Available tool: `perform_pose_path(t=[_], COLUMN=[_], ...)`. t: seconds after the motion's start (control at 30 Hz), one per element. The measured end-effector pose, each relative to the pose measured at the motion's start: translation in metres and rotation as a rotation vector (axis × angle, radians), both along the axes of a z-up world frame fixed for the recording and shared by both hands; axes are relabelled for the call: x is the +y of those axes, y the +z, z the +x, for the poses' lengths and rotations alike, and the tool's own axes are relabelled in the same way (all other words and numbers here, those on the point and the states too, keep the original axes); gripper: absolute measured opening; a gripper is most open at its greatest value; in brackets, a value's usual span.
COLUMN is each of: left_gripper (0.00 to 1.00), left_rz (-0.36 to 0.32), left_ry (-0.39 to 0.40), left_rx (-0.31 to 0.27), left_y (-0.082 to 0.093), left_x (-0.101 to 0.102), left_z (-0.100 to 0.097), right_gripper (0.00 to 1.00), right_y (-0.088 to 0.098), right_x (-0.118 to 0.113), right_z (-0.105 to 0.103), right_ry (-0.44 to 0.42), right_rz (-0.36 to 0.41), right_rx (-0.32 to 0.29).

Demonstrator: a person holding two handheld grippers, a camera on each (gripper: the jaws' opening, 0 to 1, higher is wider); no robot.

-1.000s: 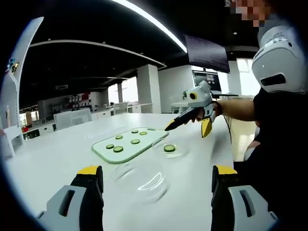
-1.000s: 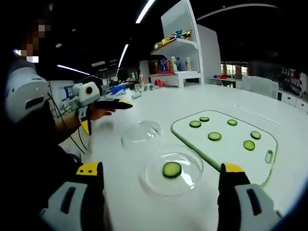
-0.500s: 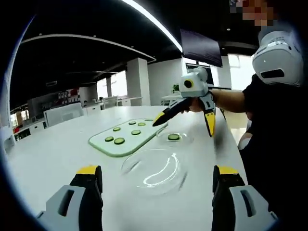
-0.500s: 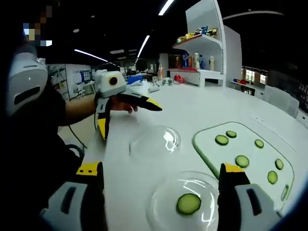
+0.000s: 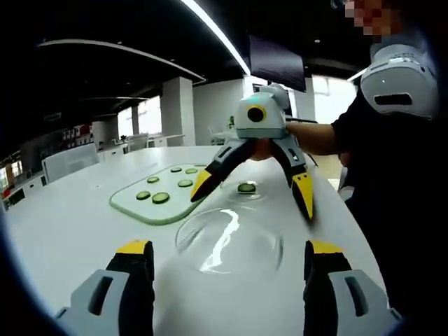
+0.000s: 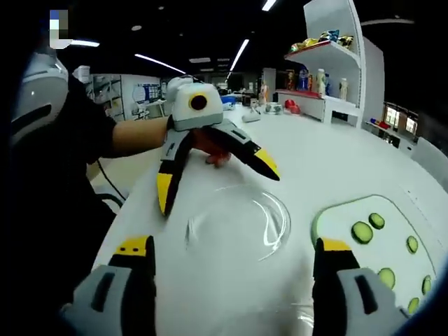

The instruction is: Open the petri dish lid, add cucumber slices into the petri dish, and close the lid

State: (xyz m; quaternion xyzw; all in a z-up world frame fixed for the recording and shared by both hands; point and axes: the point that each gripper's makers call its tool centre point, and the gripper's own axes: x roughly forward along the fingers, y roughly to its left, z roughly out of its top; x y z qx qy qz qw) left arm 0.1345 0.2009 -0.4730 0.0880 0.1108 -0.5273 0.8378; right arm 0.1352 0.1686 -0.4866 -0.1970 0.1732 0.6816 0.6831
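The clear lid [image 5: 229, 241] lay on the white table [image 5: 63, 231] between the two grippers, with bare table on all sides of it. The right gripper [image 5: 253, 190] hung with jaws wide apart above its far edge, blocking the way to the dish [image 5: 245, 190]. The cutting board [image 5: 150, 201] lay just beside, its near edge free.

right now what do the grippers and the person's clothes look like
Both grippers are alike: the left gripper and the right gripper have light grey bodies and long black jaws with yellow tips. The person wears a black short sleeve and a white shoulder piece.
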Motion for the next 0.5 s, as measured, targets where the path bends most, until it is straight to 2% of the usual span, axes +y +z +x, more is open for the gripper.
perform_pose_path(t=[0.13, 0.27, 0.37, 0.5], left_gripper=[0.81, 0.74, 0.74, 0.74], left_rz=[-0.013, 0.008, 0.007, 0.015], left_ry=[-0.019, -0.034, -0.039, -0.04], left_rx=[0.009, 0.026, 0.029, 0.038], left_y=[-0.002, -0.01, -0.011, -0.013], left_x=[-0.002, -0.005, -0.007, -0.004], left_z=[0.002, 0.003, 0.004, 0.006], right_gripper=[0.84, 0.79, 0.73, 0.73], right_y=[-0.002, -0.003, -0.004, -0.009], right_x=[0.003, 0.005, 0.006, 0.007], right_z=[0.002, 0.003, 0.003, 0.003], right_ry=[0.017, 0.033, 0.045, 0.055], right_rz=[-0.004, -0.011, -0.02, -0.031], right_rx=[0.01, 0.008, 0.004, 0.013])
